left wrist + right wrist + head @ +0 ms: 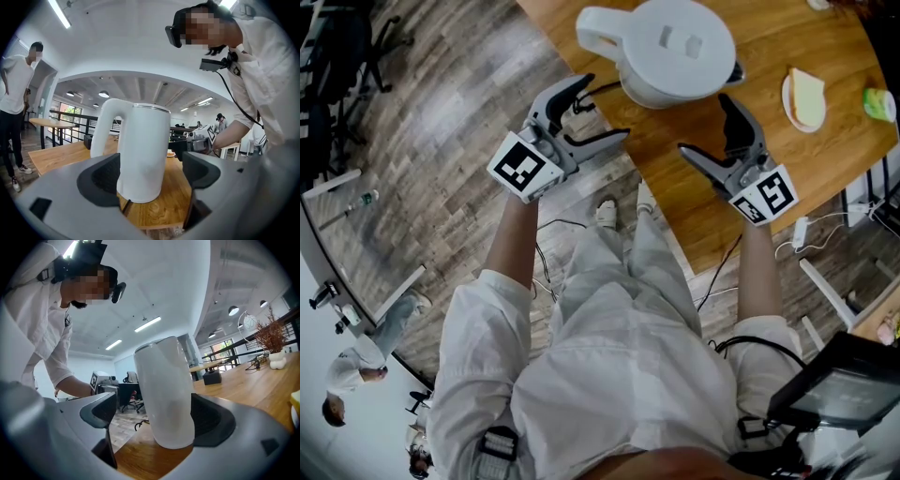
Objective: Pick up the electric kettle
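Note:
The white electric kettle (pixel 675 47) stands on the wooden table (pixel 787 178) near its edge, handle toward the left of the head view. My left gripper (pixel 595 114) is open beside the table edge, below and left of the kettle. In the left gripper view the kettle (pixel 143 150) rises just ahead of the left gripper (pixel 151 174), with neither pad pressing on it. My right gripper (pixel 717 136) is open over the table, below and right of the kettle. In the right gripper view the kettle (pixel 166 394) stands close to the right pad of the right gripper (pixel 157 416), a wide gap on the left.
A small plate with a slice of bread (pixel 806 98) and a green object (pixel 879 103) lie right of the kettle. Cables (pixel 562 225) run across the wood floor below the table edge. A black box (pixel 87 140) sits farther back on the table. People stand at the far left.

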A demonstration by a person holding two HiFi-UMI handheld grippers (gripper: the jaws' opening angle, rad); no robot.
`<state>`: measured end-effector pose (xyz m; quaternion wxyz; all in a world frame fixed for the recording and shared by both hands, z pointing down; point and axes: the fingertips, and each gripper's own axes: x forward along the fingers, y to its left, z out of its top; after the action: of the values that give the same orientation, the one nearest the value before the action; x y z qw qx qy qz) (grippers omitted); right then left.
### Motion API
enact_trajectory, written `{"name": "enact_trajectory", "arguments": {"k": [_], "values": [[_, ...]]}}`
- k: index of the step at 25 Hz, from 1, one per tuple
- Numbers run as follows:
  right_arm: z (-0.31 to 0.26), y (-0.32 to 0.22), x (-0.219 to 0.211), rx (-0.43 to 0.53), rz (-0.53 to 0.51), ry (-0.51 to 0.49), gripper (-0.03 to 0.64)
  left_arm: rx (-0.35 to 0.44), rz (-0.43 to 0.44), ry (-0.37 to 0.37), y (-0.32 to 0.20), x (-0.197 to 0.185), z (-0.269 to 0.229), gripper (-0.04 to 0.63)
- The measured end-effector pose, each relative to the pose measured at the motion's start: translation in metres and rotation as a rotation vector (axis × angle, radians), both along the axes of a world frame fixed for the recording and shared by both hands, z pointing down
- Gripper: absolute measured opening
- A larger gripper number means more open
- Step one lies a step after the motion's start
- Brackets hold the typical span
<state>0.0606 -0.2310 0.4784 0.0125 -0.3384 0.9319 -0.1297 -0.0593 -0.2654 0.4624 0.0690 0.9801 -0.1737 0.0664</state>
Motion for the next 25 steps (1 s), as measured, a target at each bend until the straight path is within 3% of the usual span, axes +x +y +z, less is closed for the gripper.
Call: {"name": "enact_trajectory", "arguments": {"k": [5,11,18,25], "values": [[0.003,-0.015,0.001,0.014,0.022,-0.014,0.472,0.007,-0.027,-0.022,-0.018,-0.018,0.006,0.403],[0.004,-0.031,0.000,0.041,0.018,0.008,0.483,0.061,0.034,-0.097,-0.045,-0.029,0.009,0.403],[0.008,-0.044,0.001,0.037,0.025,0.021,0.492,0.142,0.092,-0.083,-0.078,-0.019,-0.012,0.397],[0.011,-0.044,0.001,0.035,0.030,0.027,0.492,0.185,0.108,-0.057,-0.106,-0.008,-0.022,0.277]]}}
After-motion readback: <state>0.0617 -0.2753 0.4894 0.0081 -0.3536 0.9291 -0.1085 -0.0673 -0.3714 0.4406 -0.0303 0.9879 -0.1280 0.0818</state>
